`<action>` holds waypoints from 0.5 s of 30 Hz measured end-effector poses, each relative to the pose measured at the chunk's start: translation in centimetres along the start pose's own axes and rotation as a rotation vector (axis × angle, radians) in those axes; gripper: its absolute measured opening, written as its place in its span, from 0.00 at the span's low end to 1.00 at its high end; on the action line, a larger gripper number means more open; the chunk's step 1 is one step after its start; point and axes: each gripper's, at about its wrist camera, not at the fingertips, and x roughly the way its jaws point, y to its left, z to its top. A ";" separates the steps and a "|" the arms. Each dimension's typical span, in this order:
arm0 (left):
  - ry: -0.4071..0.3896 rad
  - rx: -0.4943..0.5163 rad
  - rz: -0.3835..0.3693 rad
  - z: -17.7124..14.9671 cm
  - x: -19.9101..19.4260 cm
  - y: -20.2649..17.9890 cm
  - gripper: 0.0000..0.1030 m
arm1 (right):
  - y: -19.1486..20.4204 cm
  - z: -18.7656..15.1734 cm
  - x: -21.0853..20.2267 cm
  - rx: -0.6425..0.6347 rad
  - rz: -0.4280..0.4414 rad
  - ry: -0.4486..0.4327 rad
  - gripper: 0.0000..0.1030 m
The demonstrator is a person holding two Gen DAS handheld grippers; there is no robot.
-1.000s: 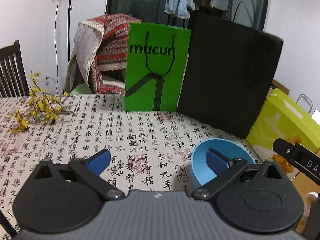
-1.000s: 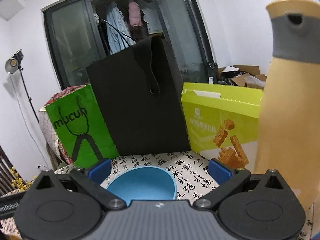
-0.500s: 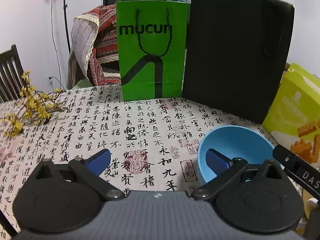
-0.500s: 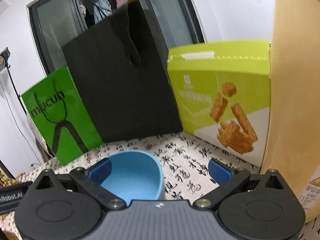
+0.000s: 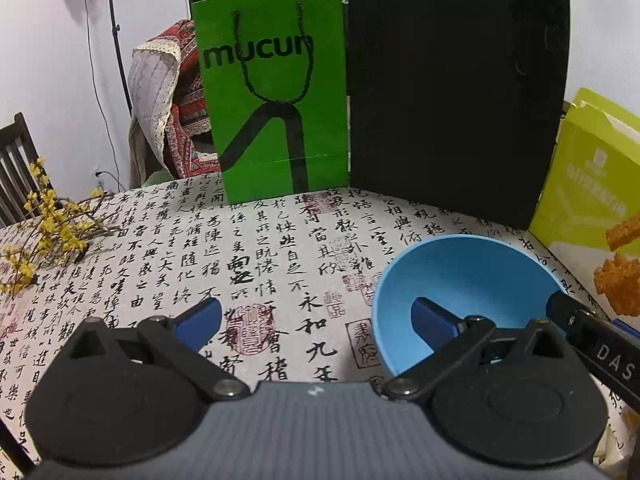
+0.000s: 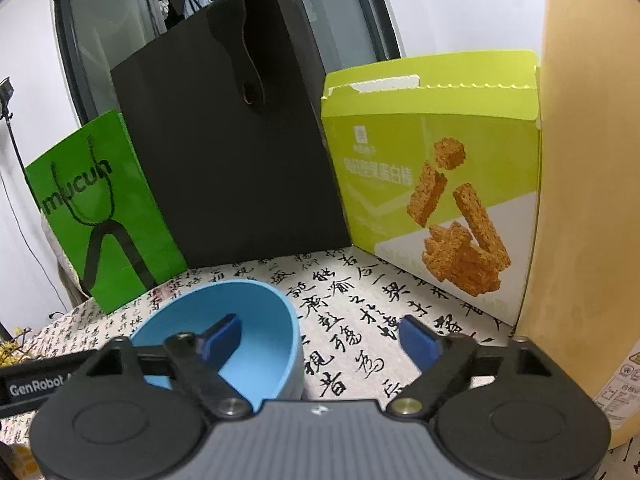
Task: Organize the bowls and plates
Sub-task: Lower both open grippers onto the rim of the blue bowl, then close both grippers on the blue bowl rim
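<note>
A single bowl (image 5: 460, 280) is seen, round, smooth and matte light blue, apparently of plastic, set on the tabletop (image 5: 280, 248) toward its right side, near the back edge. The tabletop is covered by a pale cloth printed all over with black calligraphy and red seal stamps. The left gripper (image 5: 316, 318) is held with its two blue-padded fingers spread wide; the right-hand pad lies inside the bowl's rim and the other over bare cloth, nothing being pinched. The right gripper (image 6: 320, 334) is likewise spread wide, its left-hand pad seen inside the bowl (image 6: 224, 332) and the other over the cloth; whether the pads touch the bowl cannot be told. Along the back edge two flat paper bags are stood upright side by side: one glossy green bag (image 5: 276, 100) with black lettering and cord handles, and one larger matte black bag (image 5: 456, 88). To the right of the black bag one rectangular yellow-green carton (image 6: 432, 168) is stood, printed with brown crumbly bars and torn open along its top. At the right edge one tall, smooth tan bottle (image 6: 580, 200) is seen, only partly in view. Near the left edge a loose bunch of twigs with small yellow blossoms (image 5: 44, 244) is laid on the cloth.
</note>
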 end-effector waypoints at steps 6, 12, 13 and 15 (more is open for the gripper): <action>-0.015 0.025 -0.025 -0.4 0.3 -0.9 0.91 | 0.2 -0.2 0.2 -0.010 0.019 0.002 0.48; -0.022 0.028 -0.049 -0.6 0.6 -1.1 0.69 | 0.8 -0.5 0.4 -0.040 0.028 0.004 0.35; -0.027 0.030 -0.053 -0.7 0.6 -1.1 0.68 | 0.8 -0.5 0.5 -0.043 0.028 0.005 0.31; -0.028 0.036 -0.058 -0.8 0.8 -1.2 0.58 | 0.9 -0.6 0.7 -0.046 0.031 0.010 0.25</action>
